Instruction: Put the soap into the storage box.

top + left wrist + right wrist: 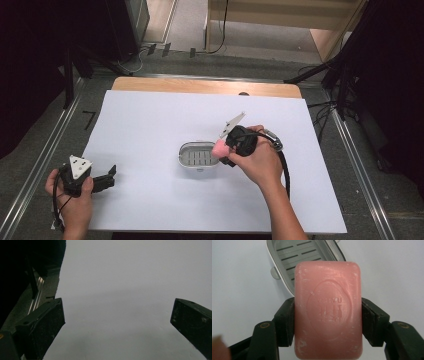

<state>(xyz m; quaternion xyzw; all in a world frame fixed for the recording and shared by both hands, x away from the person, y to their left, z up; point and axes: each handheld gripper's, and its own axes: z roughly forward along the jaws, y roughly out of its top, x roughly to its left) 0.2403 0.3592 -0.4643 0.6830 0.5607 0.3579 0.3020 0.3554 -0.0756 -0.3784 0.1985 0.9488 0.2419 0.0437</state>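
Near the tabletop's front-left corner the left gripper [102, 181] rests with jaws wide apart, holding nothing. At the tabletop's middle the right gripper [328, 315] clamps a pink soap bar [328, 312] just beside the empty soap dish [198, 156]; judging by this, the soap needs lowering onto the dish's slotted tray.

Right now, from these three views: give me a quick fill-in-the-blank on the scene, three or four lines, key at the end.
1. The right gripper is shut on a pink rectangular bar of ____.
2. The white oval slotted soap dish holds ____.
3. The left gripper, over the white paper sheet, has its jaws ____.
4. In the high view, the bar of soap is at the dish's ____ end.

Missing words: soap; nothing; open; right
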